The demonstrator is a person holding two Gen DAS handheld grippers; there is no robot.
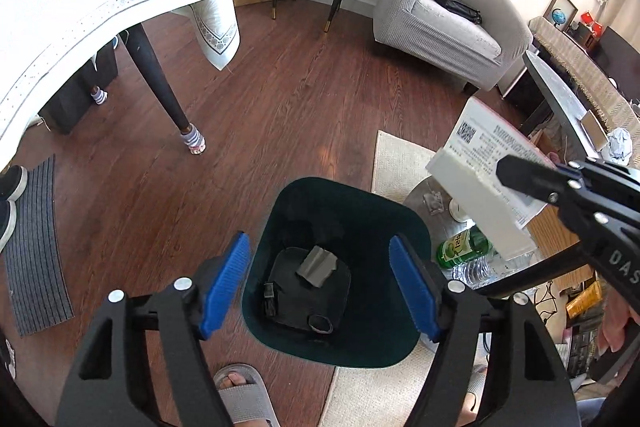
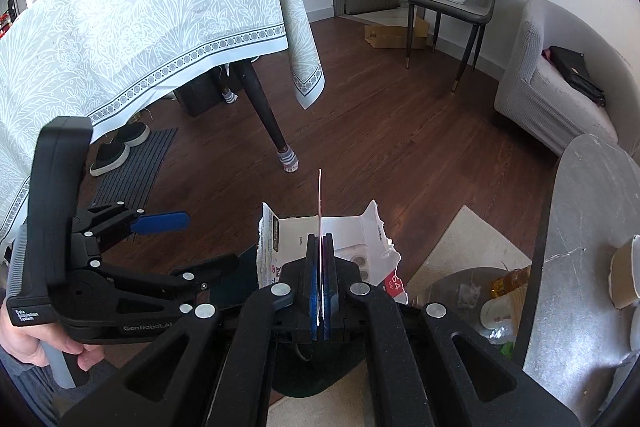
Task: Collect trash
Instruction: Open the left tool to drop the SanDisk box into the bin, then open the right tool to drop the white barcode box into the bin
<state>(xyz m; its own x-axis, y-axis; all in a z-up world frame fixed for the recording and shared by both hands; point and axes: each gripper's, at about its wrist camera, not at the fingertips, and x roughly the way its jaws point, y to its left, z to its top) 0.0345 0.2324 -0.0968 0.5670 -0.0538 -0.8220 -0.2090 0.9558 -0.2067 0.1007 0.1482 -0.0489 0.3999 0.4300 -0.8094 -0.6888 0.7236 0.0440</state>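
Two grippers in frame, both angling down toward the dark green bin sitting on the wood floor at the edge of a cream rug. Left gripper is hanging directly over the bin mouth, jaws standing wide apart with nothing between the blue pads. Right gripper is clamping fully closed on a torn white cardboard box, pinching a thin flap edge-on between its pads; in the left wrist view the same box is showing printed text and a QR code, hovering up and to the right of the bin, not over the opening. Bin is already holding dark stuff: a black pouch-like item and a grey folded piece lying on top of it. A green bottle and a clear plastic bottle are lying just beside the bin's right side, under the box. A grey-sandalled foot is standing just in front of the bin. Round grey counter at right is carrying paper cups.
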